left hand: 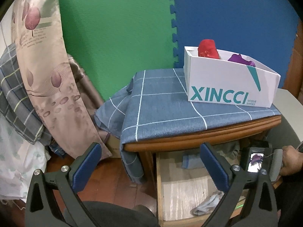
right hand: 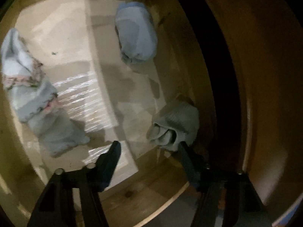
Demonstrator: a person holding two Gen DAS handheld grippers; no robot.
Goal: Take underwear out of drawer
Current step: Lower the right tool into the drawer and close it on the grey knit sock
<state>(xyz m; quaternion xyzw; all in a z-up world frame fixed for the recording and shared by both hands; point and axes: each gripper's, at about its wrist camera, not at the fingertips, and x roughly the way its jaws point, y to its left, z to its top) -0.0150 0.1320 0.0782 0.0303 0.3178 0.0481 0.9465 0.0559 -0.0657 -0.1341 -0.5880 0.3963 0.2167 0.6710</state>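
The wooden drawer [left hand: 160, 185] stands open under the nightstand. In the right wrist view my right gripper [right hand: 148, 145] is open inside the drawer, pointing down at its lined bottom [right hand: 73, 53]. A rolled grey-green underwear [right hand: 175, 126] lies just past its right fingertip [right hand: 182, 147]. A rolled light blue underwear [right hand: 136, 39] lies farther in, and a pale blue piece with floral trim [right hand: 32, 94] lies at the left. My left gripper [left hand: 149, 151] is open and empty, held above the floor in front of the nightstand.
A white XINCCI shoebox [left hand: 231, 83] with red [left hand: 207, 49] and purple [left hand: 241, 59] garments stands on the nightstand's blue checked cloth [left hand: 161, 104]. Bedding and a floral curtain [left hand: 47, 75] hang at the left. Green and blue foam mats line the wall.
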